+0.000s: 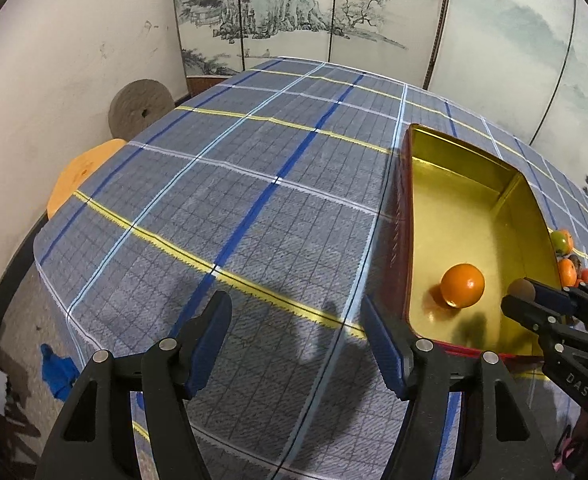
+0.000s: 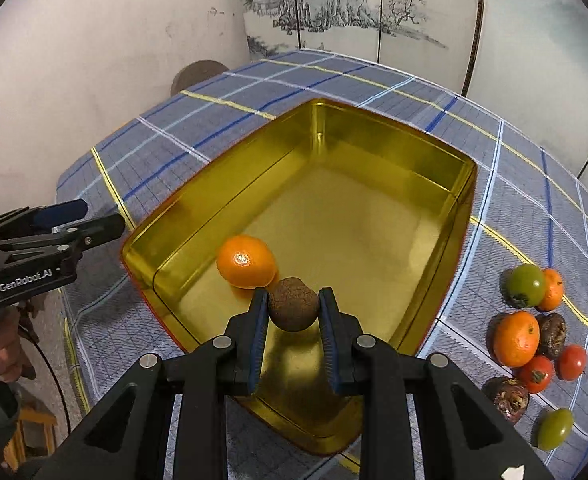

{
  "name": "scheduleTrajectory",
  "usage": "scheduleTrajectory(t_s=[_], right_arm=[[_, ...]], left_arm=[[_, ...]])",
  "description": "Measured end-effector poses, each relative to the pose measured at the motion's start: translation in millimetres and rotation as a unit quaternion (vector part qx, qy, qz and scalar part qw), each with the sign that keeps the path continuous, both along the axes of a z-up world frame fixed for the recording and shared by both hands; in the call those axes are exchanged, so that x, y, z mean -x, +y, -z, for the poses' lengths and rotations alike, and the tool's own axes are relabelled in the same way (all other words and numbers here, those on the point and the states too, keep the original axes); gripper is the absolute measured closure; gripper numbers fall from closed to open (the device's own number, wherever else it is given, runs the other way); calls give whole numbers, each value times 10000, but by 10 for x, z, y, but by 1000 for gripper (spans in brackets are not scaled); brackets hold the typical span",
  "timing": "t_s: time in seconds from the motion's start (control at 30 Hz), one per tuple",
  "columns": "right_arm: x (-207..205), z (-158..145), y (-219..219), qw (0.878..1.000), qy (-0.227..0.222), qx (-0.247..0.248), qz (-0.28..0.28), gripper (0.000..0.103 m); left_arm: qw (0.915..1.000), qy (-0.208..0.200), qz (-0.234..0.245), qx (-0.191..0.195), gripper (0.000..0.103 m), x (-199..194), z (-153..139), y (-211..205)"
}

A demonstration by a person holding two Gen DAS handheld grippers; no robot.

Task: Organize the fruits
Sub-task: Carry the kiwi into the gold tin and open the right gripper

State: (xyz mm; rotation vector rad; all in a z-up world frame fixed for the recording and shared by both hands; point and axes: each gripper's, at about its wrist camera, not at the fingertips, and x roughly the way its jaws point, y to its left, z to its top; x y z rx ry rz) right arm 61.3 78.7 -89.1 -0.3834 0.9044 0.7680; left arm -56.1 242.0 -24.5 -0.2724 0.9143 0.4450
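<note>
Painted screen panels and a pale wall stand behind a table under a blue-grey checked cloth, on which a gold-lined tin with red outer walls sits open. Held over the tin's near end, the right gripper is closed on a round brown fruit, one blue pad pressed to each side of it. The fruit is close to a ball, so it has no long axis and no direction of pointing that I can make out. The tin's floor lies straight below and ahead of this gripper, and the tin's long axis runs away from the camera toward the screen. One orange already lies inside, just left of and beyond the held fruit; whether the two touch I cannot tell. The release, I judge, wants the open floor to the right of that orange. The left gripper hangs over bare cloth just left of the tin, jaws about half apart and empty, so the right hand is the nearer one. More fruit waits in a loose cluster on the cloth beside the tin's right wall.
</note>
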Motion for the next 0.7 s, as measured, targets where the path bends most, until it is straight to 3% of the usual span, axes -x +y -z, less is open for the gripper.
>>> scheduleTrajectory(t_s=[0.7], right_arm=[[-31,135,62,9997,-37,257,29,79]], left_arm=[[10000,91,-7,-22,35,45,45,7]])
